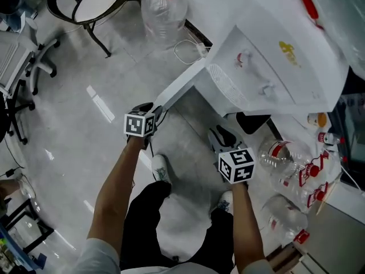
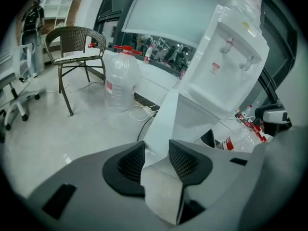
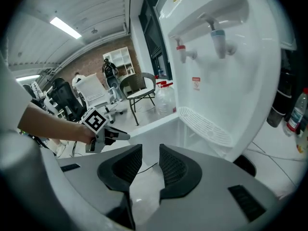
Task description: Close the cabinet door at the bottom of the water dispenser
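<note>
The white water dispenser [image 1: 274, 61] stands at the upper right of the head view. Its bottom cabinet door [image 1: 182, 84] is swung open toward the left. My left gripper [image 1: 158, 112] is at the door's free edge. In the left gripper view the door [image 2: 168, 114] shows in the gap between the jaws of my left gripper [image 2: 156, 160], and the pads do not visibly press on it. My right gripper [image 1: 219, 137] hangs open in front of the cabinet opening, with nothing between its jaws [image 3: 150, 165]. The right gripper view shows the dispenser [image 3: 226, 81] and the door [image 3: 154, 134].
A large water bottle [image 1: 164, 10] and a wicker chair [image 1: 94, 4] stand behind the door. A cable loop [image 1: 188, 50] lies on the floor near the dispenser. Several empty bottles [image 1: 285, 158] lie to the right. An office chair [image 1: 23, 79] is at the far left.
</note>
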A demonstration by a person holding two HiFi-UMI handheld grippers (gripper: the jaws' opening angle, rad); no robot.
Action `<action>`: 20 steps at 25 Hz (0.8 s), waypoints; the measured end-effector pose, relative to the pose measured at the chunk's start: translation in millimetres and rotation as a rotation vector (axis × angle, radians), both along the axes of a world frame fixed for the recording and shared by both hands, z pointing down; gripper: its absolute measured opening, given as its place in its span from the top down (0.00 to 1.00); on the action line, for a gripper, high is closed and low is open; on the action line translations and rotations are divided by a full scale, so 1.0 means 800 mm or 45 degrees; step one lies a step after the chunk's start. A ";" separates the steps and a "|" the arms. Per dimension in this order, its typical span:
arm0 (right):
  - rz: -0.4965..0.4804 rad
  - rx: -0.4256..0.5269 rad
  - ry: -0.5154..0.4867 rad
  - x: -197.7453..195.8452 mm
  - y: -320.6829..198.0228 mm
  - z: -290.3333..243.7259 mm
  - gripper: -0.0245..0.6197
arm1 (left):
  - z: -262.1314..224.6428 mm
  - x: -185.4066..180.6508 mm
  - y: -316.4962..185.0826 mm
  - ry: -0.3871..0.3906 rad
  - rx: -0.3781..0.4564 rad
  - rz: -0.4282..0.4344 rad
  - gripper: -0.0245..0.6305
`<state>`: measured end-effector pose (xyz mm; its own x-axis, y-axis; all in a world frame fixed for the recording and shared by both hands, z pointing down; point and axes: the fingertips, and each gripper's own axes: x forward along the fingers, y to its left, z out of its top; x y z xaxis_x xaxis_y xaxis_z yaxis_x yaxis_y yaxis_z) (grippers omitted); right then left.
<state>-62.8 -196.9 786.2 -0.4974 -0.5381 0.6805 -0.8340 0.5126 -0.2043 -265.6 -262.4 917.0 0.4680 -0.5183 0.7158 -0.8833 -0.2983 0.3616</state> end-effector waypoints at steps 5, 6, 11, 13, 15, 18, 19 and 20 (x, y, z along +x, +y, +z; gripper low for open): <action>-0.020 0.019 0.009 0.051 0.023 -0.006 0.73 | -0.003 0.054 0.039 0.007 -0.018 -0.103 0.70; -0.028 0.024 0.012 0.060 0.027 -0.008 0.72 | -0.003 0.064 0.044 0.010 -0.021 -0.112 0.70; -0.022 0.044 -0.003 0.110 0.043 -0.009 0.68 | 0.000 0.109 0.062 0.070 -0.039 -0.145 0.66; 0.009 0.055 -0.011 0.136 0.048 -0.008 0.68 | 0.000 0.133 0.069 0.096 -0.050 -0.151 0.65; 0.039 0.065 -0.019 0.159 0.054 -0.006 0.68 | 0.001 0.158 0.074 0.102 -0.053 -0.145 0.64; 0.078 0.073 -0.027 0.190 0.065 -0.001 0.68 | 0.001 0.190 0.075 0.099 -0.041 -0.155 0.63; 0.088 0.072 -0.030 0.199 0.069 0.001 0.67 | 0.001 0.201 0.075 0.108 -0.036 -0.165 0.63; 0.097 0.070 -0.033 0.207 0.073 0.003 0.67 | 0.000 0.211 0.076 0.120 -0.031 -0.177 0.63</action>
<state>103.1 -138.2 788.2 -0.4710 -0.6111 0.6362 -0.8657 0.4589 -0.2000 -97.1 -201.9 917.3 0.4587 -0.5656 0.6853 -0.8772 -0.1653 0.4507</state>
